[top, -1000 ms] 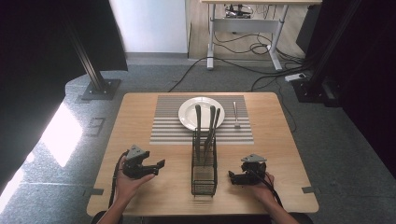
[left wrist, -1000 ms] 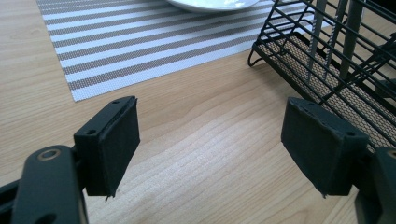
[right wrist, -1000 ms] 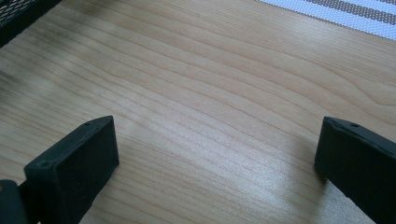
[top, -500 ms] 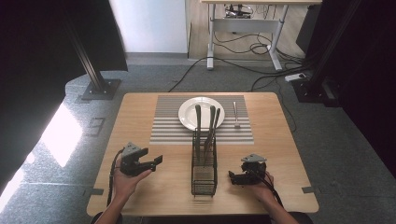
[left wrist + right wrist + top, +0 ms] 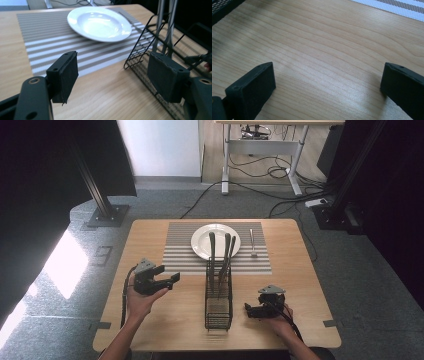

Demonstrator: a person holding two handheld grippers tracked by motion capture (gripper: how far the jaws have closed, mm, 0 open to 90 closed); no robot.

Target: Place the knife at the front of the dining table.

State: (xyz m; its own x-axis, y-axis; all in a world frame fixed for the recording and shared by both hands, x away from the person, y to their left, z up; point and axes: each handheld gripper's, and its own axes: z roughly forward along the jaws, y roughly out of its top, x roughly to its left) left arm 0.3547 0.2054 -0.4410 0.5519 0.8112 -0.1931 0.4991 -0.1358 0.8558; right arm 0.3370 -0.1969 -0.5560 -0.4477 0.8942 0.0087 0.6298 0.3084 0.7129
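Note:
A white plate (image 5: 215,240) (image 5: 100,22) lies on a striped placemat (image 5: 180,251) (image 5: 42,37) at the table's far middle. A fork (image 5: 253,242) rests on the mat to the plate's right. A black wire rack (image 5: 218,297) (image 5: 147,60) stands in the middle of the table with three dark utensils (image 5: 221,252) upright in it. My left gripper (image 5: 169,280) (image 5: 115,75) is open, held above the table left of the rack, its jaws empty. My right gripper (image 5: 248,310) (image 5: 324,82) is open low over bare wood right of the rack, with nothing between its jaws.
The wooden table (image 5: 300,285) has bare wood at the front left and right of the rack. Past the far edge are grey carpet, a black stand base (image 5: 106,215), cables and a desk frame (image 5: 260,145).
My left gripper has drifted slightly left and back, then returned toward the rack. The right gripper has barely moved.

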